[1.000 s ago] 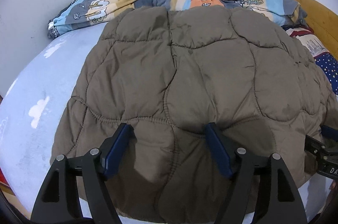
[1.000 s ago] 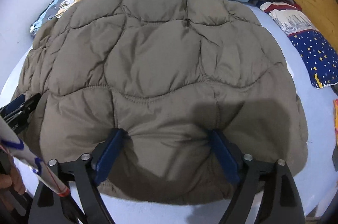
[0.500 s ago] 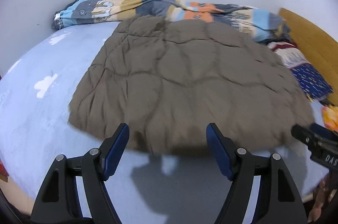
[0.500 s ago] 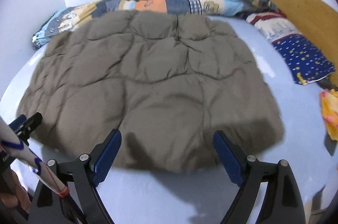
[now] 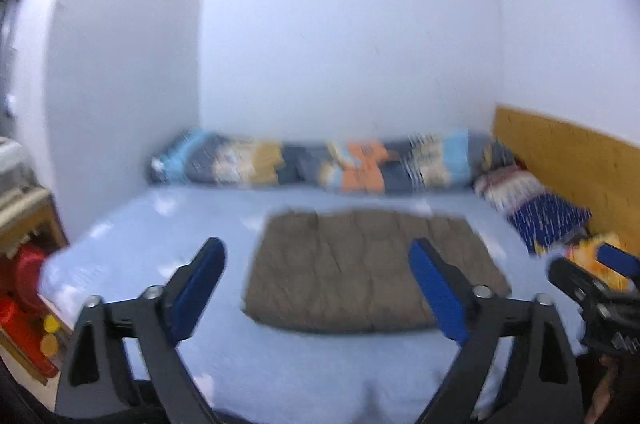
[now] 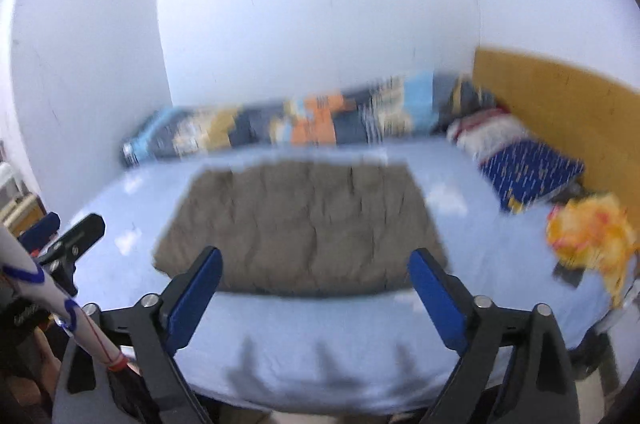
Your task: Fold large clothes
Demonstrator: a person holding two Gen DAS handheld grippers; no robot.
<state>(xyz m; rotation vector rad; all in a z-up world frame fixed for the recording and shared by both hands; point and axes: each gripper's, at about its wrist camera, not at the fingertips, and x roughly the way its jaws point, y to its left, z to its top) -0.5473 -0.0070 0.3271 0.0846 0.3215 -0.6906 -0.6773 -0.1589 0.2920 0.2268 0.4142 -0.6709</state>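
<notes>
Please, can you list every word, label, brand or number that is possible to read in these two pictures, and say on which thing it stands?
No text can be read in either picture; both are blurred by motion.
Patterned blanket: printed marks, too blurred to read.
Dark blue pillow: only light specks, no letters I can make out.
Black body of the other tongs, seen at the left edge of the right wrist view: a faint pale mark, too small and blurred to read.

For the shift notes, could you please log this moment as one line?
quilted coat: folded, flat on bed | left gripper: opening, empty | right gripper: opening, empty
</notes>
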